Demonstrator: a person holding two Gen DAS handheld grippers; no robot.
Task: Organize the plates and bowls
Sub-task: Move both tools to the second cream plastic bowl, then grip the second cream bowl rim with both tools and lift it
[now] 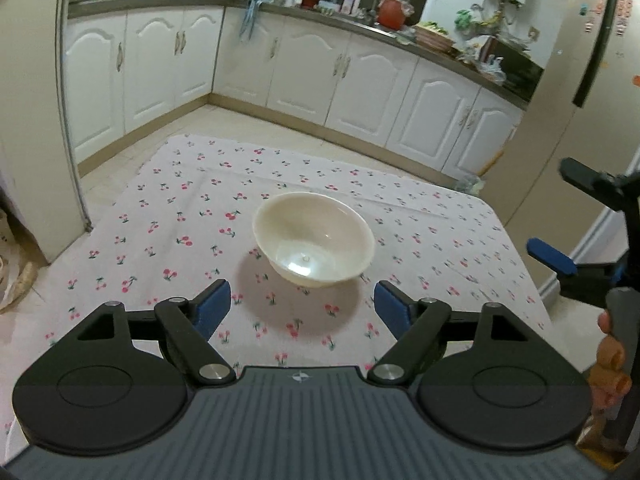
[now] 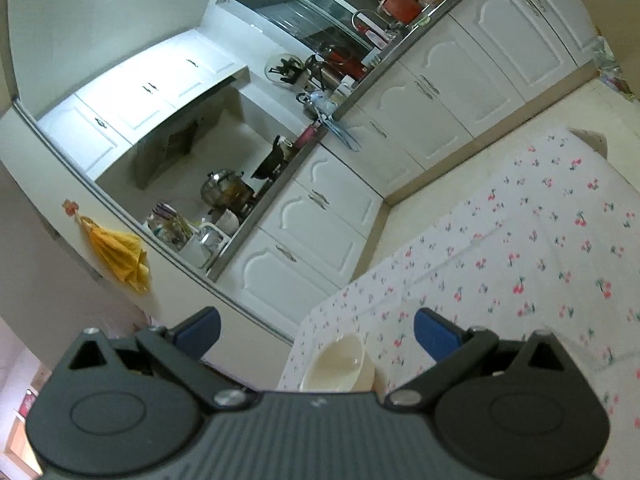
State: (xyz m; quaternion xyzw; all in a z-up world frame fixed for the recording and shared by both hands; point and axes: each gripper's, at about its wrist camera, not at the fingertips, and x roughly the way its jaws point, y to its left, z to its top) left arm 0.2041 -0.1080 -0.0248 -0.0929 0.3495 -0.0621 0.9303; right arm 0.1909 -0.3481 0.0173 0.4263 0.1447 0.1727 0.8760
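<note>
A cream bowl (image 1: pixel 314 240) stands upright and empty on the cherry-print tablecloth (image 1: pixel 180 220), near the middle of the table. My left gripper (image 1: pixel 302 294) is open wide just short of the bowl, slightly above it, with its blue pads (image 1: pixel 212 310) apart from the bowl and nothing between them. At the right edge of this view my right gripper (image 1: pixel 560 216) is raised beside the table, held by a hand (image 1: pixel 608 360). In the right wrist view the right gripper (image 2: pixel 318 320) is open and empty, tilted, with the bowl (image 2: pixel 340 364) low in the picture on the tablecloth (image 2: pixel 540 240).
White kitchen cabinets (image 1: pixel 304 72) run along the back under a crowded counter (image 1: pixel 360 16) with pots, bottles and a tap. A door frame (image 1: pixel 68 120) stands left of the table. A yellow cloth (image 2: pixel 120 256) hangs on the wall.
</note>
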